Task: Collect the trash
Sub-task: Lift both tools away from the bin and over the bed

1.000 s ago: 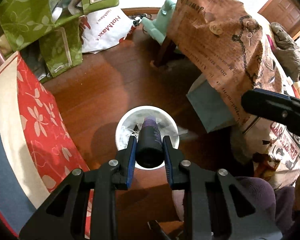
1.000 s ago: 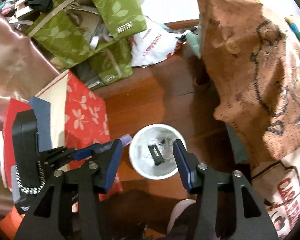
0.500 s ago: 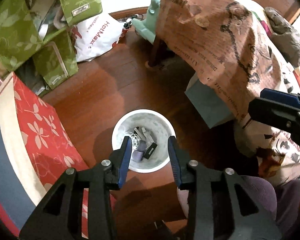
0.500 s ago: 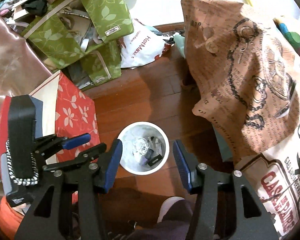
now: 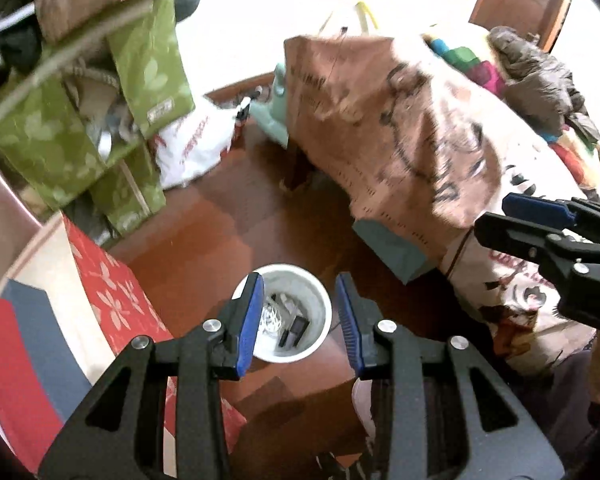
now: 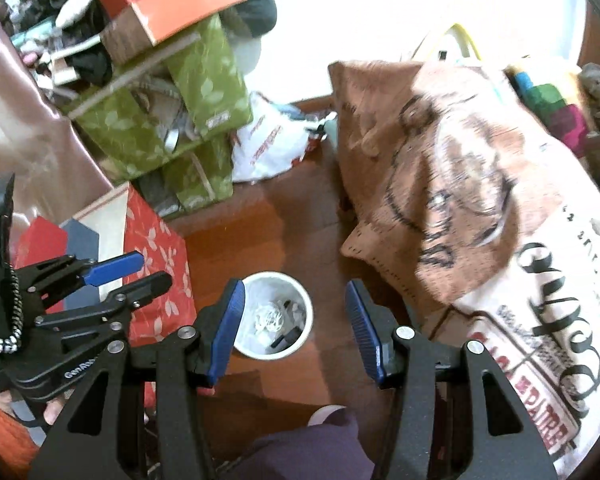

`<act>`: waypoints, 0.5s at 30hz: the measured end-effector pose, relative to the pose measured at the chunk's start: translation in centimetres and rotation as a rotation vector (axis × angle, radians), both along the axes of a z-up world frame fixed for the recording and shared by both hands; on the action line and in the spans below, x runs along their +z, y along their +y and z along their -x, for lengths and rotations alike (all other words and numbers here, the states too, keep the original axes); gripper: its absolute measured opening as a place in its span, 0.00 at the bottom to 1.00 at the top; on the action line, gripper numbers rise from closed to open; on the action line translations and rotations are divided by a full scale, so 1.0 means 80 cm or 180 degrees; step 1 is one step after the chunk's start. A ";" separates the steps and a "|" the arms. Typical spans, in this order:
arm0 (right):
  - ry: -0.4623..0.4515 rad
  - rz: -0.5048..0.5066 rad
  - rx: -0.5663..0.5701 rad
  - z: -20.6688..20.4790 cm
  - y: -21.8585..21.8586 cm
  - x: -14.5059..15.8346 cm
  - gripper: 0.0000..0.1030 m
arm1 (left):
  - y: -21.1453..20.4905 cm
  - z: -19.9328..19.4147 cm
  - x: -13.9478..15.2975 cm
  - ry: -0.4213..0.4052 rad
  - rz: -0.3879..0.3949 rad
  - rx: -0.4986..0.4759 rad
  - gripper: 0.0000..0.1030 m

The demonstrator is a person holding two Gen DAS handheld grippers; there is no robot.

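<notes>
At the left edge of the frame a red flowered box (image 5: 112, 300) stands on the wooden floor (image 5: 204, 232), with green leaf-print bags (image 5: 60, 136) stacked in the upper left. Low in the centre, the white bin (image 5: 318, 304) sits on the floor holding trash (image 5: 292, 330): a tangle of white cord and dark flat pieces. The left claw (image 5: 299, 322) hangs above the bin with its blue pads spread apart and nothing between them. In the right wrist view the right claw (image 6: 296, 330) is likewise wide open and empty over the bin (image 6: 306, 308). A brown printed cloth (image 5: 400, 132) fills the right of the frame.
</notes>
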State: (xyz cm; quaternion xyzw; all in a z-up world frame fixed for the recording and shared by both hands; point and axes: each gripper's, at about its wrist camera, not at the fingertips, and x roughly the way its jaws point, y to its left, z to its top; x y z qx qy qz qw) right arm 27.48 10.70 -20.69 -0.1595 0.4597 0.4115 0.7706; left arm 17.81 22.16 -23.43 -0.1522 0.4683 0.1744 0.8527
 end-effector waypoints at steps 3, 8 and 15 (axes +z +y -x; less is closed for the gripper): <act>-0.0102 -0.0126 -0.0077 0.002 -0.025 0.024 0.47 | -0.021 -0.001 0.033 -0.0102 -0.0151 -0.0073 0.35; -0.0236 -0.0314 -0.0227 0.004 -0.068 0.055 0.47 | -0.062 -0.012 0.089 -0.0280 -0.0401 -0.0253 0.35; -0.0460 -0.0482 -0.0480 -0.005 -0.142 0.091 0.47 | -0.126 -0.041 0.147 -0.0470 -0.0565 -0.0521 0.39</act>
